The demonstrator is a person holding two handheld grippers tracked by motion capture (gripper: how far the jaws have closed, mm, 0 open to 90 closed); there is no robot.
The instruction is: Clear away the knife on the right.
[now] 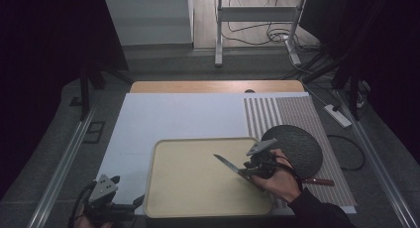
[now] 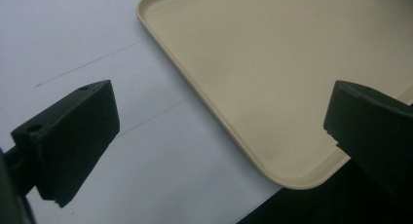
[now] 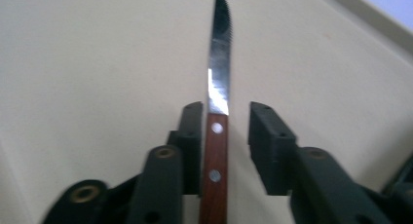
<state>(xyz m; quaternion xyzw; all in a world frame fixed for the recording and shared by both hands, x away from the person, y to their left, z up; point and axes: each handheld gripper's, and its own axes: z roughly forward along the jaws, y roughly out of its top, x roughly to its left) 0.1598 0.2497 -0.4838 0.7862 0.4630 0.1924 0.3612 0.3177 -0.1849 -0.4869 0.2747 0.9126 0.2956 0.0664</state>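
- Knife (image 3: pixel 217 136) is the thing in hand: it has a brown wooden handle and a shiny saw-edged blade, and it sits over the near right part of the tan tray (image 1: pixel 163 198), with its tip pointing toward the tray's middle.
- Right tool (image 1: pixel 255 169) has the handle between its jaws. One jaw touches the wood, the other stands a little off it, so the grip looks loose. I think the knife is being set down or let go.
- Left tool (image 1: pixel 115 204) waits just left of the tray's near left corner, jaws wide apart, holding nothing.
- Another brown handle (image 1: pixel 319 181) lies right of the tray, on the striped mat (image 1: pixel 297 114).
- Dark round mat (image 1: pixel 297 148) lies past the tray's right far corner.
- What looks left: let go fully and pull the hand away from the tray on the desk (image 1: pixel 173 114).
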